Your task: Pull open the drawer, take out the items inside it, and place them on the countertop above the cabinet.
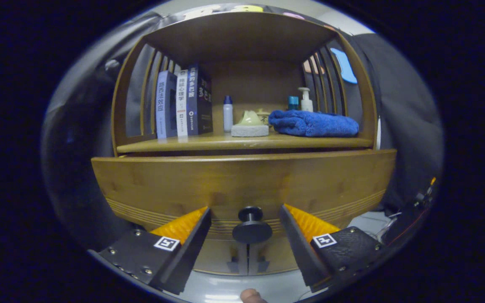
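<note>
Fingers [246,219] spread apart, flanking a round dark knob [251,226] without touching it. Knob projects from the smooth wooden drawer [242,181] front, grooved along its lower edge. At 12 o'clock, the worktop [242,143] carries upright books [183,103], a plush folded blue towel [313,123] and slim bottles [227,113].

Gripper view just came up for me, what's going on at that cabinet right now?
A person is holding the claw up to the wooden drawer front. Its fingers are open, one on each side of the dark round knob, not touching it. The drawer looks shut, so nothing has been taken out yet. On the shelf above stand books, a small white bottle, a folded blue towel and a pump bottle.
</note>
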`<control>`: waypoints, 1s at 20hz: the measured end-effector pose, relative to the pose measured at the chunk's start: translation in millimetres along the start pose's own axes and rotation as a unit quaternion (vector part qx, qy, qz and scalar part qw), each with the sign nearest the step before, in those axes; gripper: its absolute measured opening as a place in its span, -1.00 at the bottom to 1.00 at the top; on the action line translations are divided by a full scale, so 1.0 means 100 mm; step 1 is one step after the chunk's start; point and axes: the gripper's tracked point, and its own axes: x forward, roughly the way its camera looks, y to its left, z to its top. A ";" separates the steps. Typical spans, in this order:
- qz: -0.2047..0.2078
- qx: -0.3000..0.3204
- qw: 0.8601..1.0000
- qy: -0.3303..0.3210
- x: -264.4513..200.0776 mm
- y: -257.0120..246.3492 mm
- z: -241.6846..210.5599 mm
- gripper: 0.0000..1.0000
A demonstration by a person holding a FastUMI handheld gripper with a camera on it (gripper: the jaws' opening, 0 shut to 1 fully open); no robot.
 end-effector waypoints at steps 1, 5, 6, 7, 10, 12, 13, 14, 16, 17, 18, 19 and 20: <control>0.003 0.012 1.000 0.003 0.05 0.01 0.00 0.98; 0.002 0.017 0.999 0.032 0.24 0.03 -0.11 0.98; 0.005 0.015 0.999 0.043 0.27 0.06 -0.18 0.98; 0.003 0.017 1.000 0.025 0.31 0.04 -0.12 0.99; 0.003 0.016 1.000 0.020 0.30 0.05 -0.13 0.99; 0.003 0.008 1.000 0.013 0.33 0.04 -0.12 0.99; 0.004 0.007 1.000 0.008 0.36 0.04 -0.11 0.98; 0.005 0.009 1.000 0.004 0.40 0.05 -0.11 0.99; 0.005 0.010 1.000 -0.008 0.43 0.04 -0.10 0.99; 0.003 0.010 1.000 -0.017 0.44 0.05 -0.09 0.98; 0.001 0.007 1.000 -0.023 0.44 0.05 -0.09 0.98; 0.001 0.008 1.000 -0.028 0.45 0.05 -0.09 0.98; 0.001 0.011 0.999 -0.033 0.44 0.06 -0.09 0.99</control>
